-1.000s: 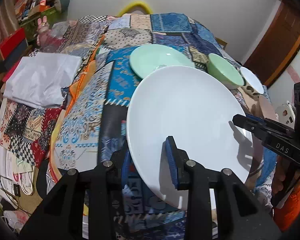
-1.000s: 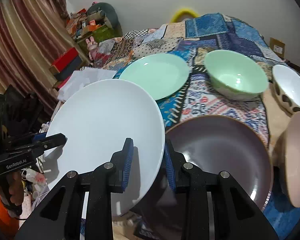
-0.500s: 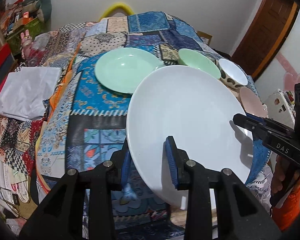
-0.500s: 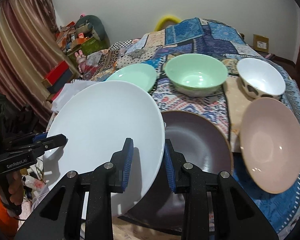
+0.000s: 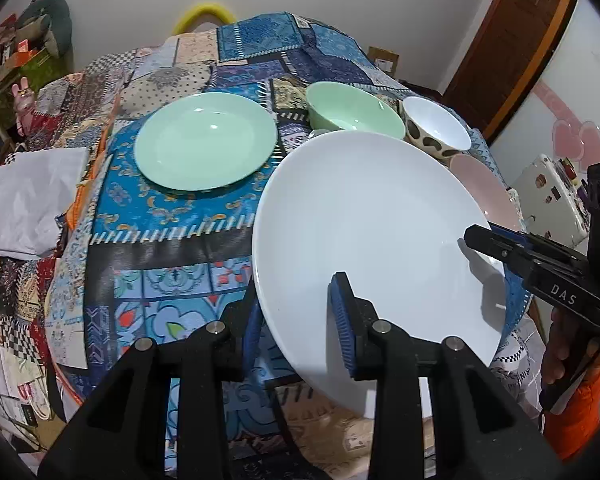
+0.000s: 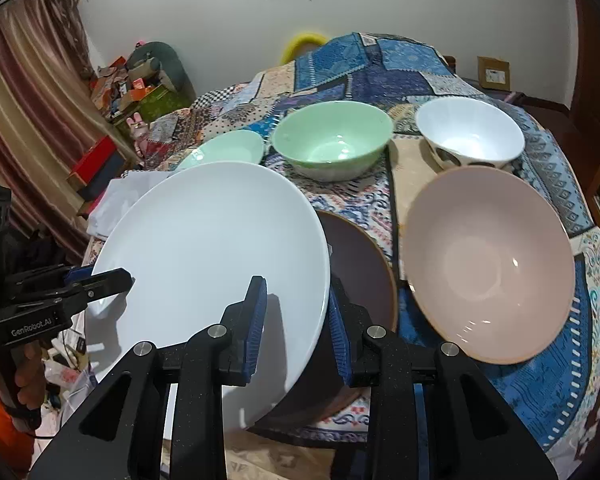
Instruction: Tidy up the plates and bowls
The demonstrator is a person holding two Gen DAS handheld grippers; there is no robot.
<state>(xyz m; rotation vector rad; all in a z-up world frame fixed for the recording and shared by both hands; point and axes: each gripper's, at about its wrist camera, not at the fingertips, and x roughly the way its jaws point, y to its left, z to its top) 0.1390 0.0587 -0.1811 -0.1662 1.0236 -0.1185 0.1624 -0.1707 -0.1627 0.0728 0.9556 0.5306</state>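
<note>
Left wrist view: both tongs, left (image 5: 295,316) and right (image 5: 480,240), apparently clamp opposite rims of white plate (image 5: 372,220).

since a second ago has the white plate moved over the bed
Yes. Held by both grippers, the white plate has shifted right: it now covers most of the dark brown plate, and the pink bowl sits fully in view.

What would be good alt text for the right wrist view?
The right gripper and left gripper clamp opposite rims of a large round white plate above a dark brown plate; a pink bowl, green bowl and white bowl sit beyond.
</note>
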